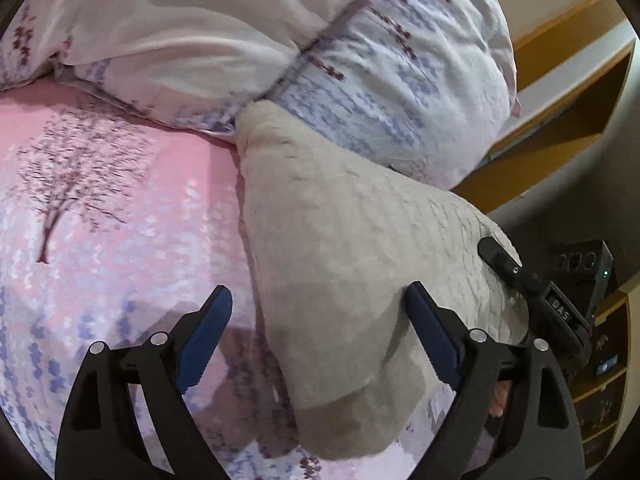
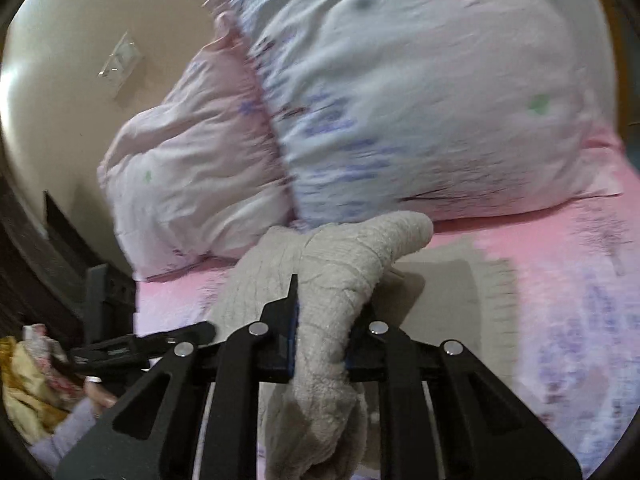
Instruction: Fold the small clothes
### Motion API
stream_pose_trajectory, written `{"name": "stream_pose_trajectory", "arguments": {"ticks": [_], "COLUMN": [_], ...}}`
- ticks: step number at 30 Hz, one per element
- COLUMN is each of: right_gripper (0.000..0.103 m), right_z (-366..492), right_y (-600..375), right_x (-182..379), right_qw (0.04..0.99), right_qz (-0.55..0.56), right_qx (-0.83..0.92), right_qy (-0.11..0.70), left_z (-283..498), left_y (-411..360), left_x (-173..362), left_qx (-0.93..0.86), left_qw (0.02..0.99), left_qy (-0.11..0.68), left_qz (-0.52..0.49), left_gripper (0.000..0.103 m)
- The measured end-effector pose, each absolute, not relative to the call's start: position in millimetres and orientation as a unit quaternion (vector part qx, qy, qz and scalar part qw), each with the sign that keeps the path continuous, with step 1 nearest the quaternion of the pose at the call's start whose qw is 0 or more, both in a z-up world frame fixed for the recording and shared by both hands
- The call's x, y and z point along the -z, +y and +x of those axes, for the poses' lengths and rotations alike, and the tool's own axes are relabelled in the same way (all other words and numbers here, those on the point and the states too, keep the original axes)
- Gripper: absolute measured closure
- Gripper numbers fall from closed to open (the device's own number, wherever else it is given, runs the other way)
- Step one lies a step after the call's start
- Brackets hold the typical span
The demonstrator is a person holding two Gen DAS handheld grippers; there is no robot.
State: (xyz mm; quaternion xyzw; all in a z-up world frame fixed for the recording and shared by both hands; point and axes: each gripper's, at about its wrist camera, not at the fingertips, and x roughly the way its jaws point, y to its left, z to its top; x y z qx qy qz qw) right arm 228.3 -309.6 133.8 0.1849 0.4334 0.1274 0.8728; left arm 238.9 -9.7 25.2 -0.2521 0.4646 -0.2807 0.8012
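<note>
The right gripper point(image 2: 320, 340) squeezes the beige cloth point(image 2: 320, 280) to lift it up near the pillow point(image 2: 400, 100). The left gripper point(image 1: 316, 320) is wide apart, probably ready to grab a side for folding.

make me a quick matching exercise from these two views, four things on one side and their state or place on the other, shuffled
Things:
1. left gripper
2. right gripper
3. beige garment
4. pillow

States or places:
A. lies at the head of the bed on the pink sheet, behind the garment
B. jaws wide apart, holding nothing
C. jaws closed on a bunched fold of cloth
D. lifted in part off the sheet, gripped at one end

Pairs: 1-B, 2-C, 3-D, 4-A
</note>
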Motion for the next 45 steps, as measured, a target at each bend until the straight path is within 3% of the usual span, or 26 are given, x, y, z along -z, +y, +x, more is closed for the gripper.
{"name": "stream_pose_trajectory", "arguments": {"ticks": [6, 13, 16, 19, 23, 28, 29, 33, 37, 41, 43, 44, 45], "right_gripper": [0.087, 0.088, 0.086, 0.081, 0.061, 0.060, 0.060, 0.093, 0.095, 0.094, 0.090, 0.083, 0.069], "right_z": [218.5, 210.9, 218.0, 216.9, 215.3, 225.1, 227.8, 235.6, 230.6, 233.9, 234.8, 231.0, 227.9], "right_y": [-349.6, -351.3, -358.9, -371.1, -390.2, -401.2, -403.2, -391.3, -390.0, -395.9, -397.0, -399.1, -400.8], "right_x": [-61.2, -107.2, -84.4, -59.0, -69.1, -66.6, -64.2, -58.9, -83.4, -71.0, -54.5, -55.4, -58.4], "right_qw": [0.806, 0.857, 0.832, 0.807, 0.806, 0.802, 0.800, 0.812, 0.848, 0.840, 0.824, 0.823, 0.823], "right_qz": [0.226, 0.194, 0.194, 0.242, 0.296, 0.325, 0.329, 0.289, 0.269, 0.241, 0.249, 0.260, 0.266], "right_qx": [-0.061, -0.069, -0.055, -0.053, -0.050, -0.044, -0.044, -0.038, -0.036, -0.001, 0.009, 0.011, 0.012], "right_qy": [0.543, 0.473, 0.517, 0.537, 0.510, 0.499, 0.500, 0.506, 0.456, 0.485, 0.509, 0.505, 0.503], "left_z": [239.6, 238.2, 240.4, 239.7, 239.9, 243.7, 244.6, 247.1, 241.9, 241.3, 239.7, 239.1, 237.8], "left_y": [-31.7, -38.6, -45.6, -52.2, -52.7, -59.2, -61.1, -62.9, -60.0, -62.0, -64.6, -65.8, -64.4], "left_x": [-11.0, -8.8, -5.0, -3.3, -5.3, -7.4, -7.0, -3.7, -7.9, -7.2, -7.5, -7.9, -8.8], "left_qx": [0.283, 0.288, 0.289, 0.294, 0.294, 0.289, 0.287, 0.281, 0.288, 0.288, 0.283, 0.281, 0.279], "left_qw": [0.787, 0.785, 0.781, 0.777, 0.780, 0.786, 0.787, 0.787, 0.796, 0.802, 0.807, 0.808, 0.809], "left_qy": [0.493, 0.497, 0.503, 0.506, 0.504, 0.500, 0.502, 0.504, 0.489, 0.484, 0.484, 0.486, 0.487], "left_qz": [-0.241, -0.233, -0.232, -0.233, -0.227, -0.219, -0.217, -0.217, -0.210, -0.197, -0.184, -0.180, -0.177], "left_gripper": [0.014, 0.014, 0.015, 0.019, 0.022, 0.028, 0.028, 0.040, 0.054, 0.054, 0.049, 0.047, 0.045]}}
